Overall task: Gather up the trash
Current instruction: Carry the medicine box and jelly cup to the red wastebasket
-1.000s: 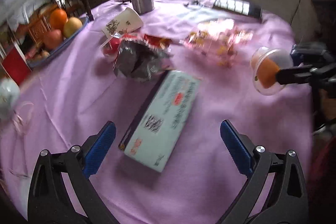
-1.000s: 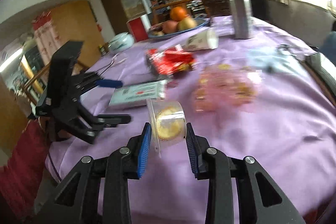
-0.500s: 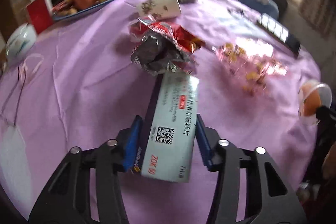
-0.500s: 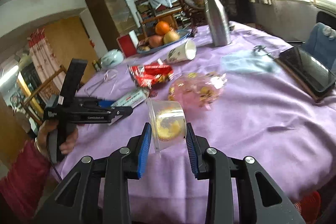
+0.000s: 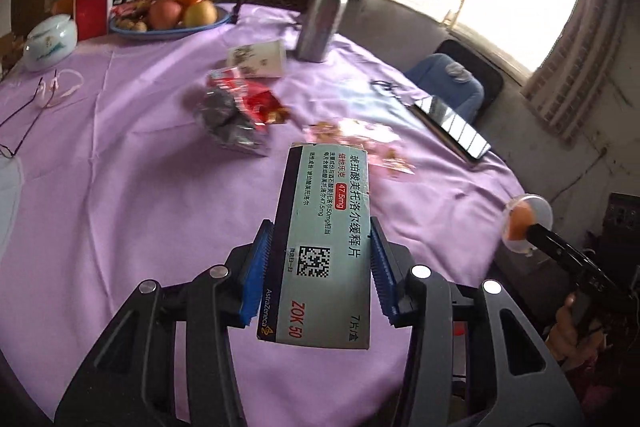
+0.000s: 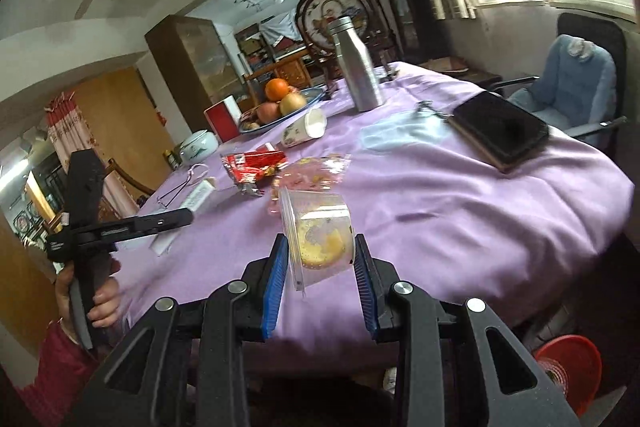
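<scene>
Cardboard medicine box [image 5: 326,247] clamped between left gripper [image 5: 320,263] jaws, lifted above the purple tablecloth [image 5: 120,195]. Right gripper [image 6: 318,267] jaws pinch a clear plastic cup [image 6: 318,235] near the table edge. Best to keep both grips firm and level while carrying; red bin [image 6: 568,367] on the floor looks a likely drop spot. Crumpled wrapper [image 5: 236,115] and pink packet [image 5: 360,143] are left farther out. A second ago the left jaws were wide open, box flat on the cloth.
</scene>
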`<act>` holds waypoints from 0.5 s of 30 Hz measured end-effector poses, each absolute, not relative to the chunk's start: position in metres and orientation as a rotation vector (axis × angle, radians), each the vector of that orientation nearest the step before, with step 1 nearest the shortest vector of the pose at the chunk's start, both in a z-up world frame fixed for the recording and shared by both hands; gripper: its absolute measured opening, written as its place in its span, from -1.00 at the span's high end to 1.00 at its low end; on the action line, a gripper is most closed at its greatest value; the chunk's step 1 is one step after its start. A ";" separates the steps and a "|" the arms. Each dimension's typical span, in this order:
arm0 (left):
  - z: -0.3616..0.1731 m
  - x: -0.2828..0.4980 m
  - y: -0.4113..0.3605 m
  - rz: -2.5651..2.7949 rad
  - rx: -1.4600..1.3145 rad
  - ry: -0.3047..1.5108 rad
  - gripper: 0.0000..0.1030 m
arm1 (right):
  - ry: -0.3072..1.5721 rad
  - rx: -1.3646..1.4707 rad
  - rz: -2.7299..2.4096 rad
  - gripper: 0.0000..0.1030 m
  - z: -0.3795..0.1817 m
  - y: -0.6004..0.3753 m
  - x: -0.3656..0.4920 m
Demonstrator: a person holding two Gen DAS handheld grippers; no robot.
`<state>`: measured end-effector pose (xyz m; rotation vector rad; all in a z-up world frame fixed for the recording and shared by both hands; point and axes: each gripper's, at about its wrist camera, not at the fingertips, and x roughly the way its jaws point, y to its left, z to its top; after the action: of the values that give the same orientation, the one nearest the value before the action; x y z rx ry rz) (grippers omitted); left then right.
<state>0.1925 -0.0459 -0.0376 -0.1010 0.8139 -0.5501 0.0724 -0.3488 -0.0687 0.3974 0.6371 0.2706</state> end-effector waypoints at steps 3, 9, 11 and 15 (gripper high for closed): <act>-0.033 0.175 -0.065 -0.581 -0.093 0.799 0.10 | 0.636 0.421 0.238 0.36 -0.073 -0.370 0.056; -0.031 0.144 -0.114 -0.661 -0.050 0.779 0.10 | 0.638 0.448 0.147 0.36 -0.086 -0.413 0.022; -0.034 0.137 -0.129 -0.687 -0.041 0.780 0.10 | 0.644 0.462 0.105 0.36 -0.094 -0.432 0.007; -0.044 0.121 -0.171 -0.762 -0.009 0.798 0.10 | 0.680 0.508 0.008 0.36 -0.123 -0.473 -0.018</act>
<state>0.1209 -0.1715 -0.0439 -0.0086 0.7984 -0.7619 -0.0184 -0.4726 -0.1231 0.5083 0.6797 0.0082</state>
